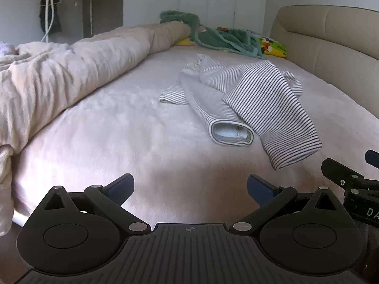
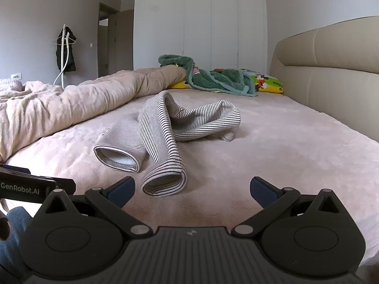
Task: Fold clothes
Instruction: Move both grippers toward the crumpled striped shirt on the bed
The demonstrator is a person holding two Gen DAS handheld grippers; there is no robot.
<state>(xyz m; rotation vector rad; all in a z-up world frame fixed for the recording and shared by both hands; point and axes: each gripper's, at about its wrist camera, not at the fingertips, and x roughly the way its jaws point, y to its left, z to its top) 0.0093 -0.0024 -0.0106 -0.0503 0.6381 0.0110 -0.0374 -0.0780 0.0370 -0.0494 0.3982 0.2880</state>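
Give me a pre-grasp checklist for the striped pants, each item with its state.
1. Left gripper open and empty: ok.
2. Right gripper open and empty: ok.
3. Striped pants flat enough to fold: not ok, they lie crumpled with the legs crossed and twisted.
4. Leg cuffs within reach of the grippers: ok, both openings face the grippers at the near side of the bed.
5. Room around the pants: ok, the duvet and the green blanket lie apart from them.
6. Waistband position: cannot tell, it is hidden in the folds.
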